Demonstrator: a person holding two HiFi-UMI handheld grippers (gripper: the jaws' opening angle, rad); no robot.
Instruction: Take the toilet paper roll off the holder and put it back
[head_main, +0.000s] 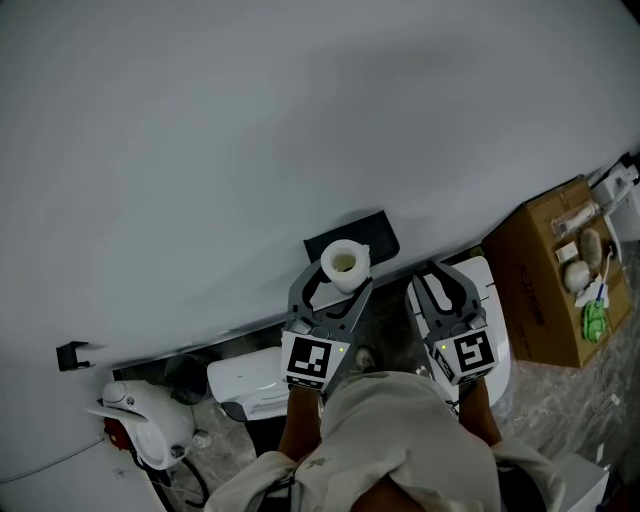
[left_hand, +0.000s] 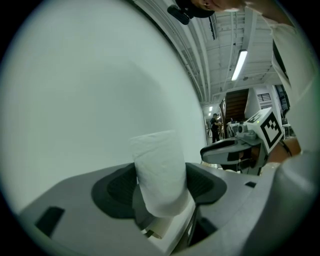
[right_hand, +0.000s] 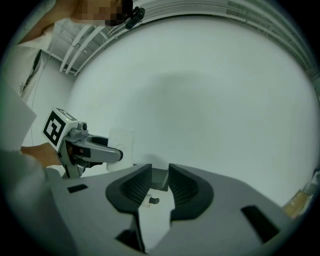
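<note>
Head view: left claw (head_main: 343, 276) grips toilet paper roll (head_main: 345, 260) before white wall (head_main: 250, 130); right claw (head_main: 433, 272) slightly parted, empty.

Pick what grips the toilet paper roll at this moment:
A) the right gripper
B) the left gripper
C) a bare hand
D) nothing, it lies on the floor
B: the left gripper has its jaws closed on both sides of the toilet paper roll, in front of the black holder on the wall.
</note>
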